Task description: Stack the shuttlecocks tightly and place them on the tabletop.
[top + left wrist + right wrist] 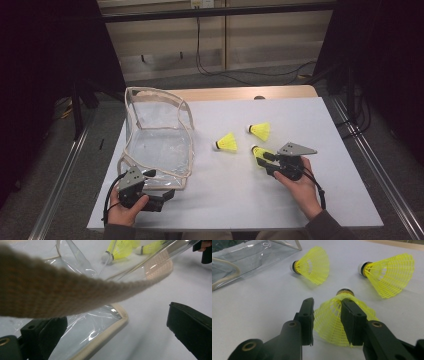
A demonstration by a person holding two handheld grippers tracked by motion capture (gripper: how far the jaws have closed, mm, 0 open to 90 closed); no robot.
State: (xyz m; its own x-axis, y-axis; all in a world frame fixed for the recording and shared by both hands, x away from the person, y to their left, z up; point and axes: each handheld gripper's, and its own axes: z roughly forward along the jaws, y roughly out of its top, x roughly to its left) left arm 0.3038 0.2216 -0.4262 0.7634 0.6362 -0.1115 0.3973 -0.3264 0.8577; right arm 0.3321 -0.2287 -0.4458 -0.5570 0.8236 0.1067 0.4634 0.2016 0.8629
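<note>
R tongs (327, 322) are pinching the nearest yellow shuttlecock (332, 320) by its light, springy skirt; L tongs (112, 335) are spread w/ bag strap (50, 295) at 12 o'clock.

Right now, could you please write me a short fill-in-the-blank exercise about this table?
1. The number of yellow shuttlecocks on the table is ___.
2. The right claw has its jaws around a ___.
3. The left claw sits at the near edge of the clear ___.

Missing words: three; shuttlecock; bag.
</note>
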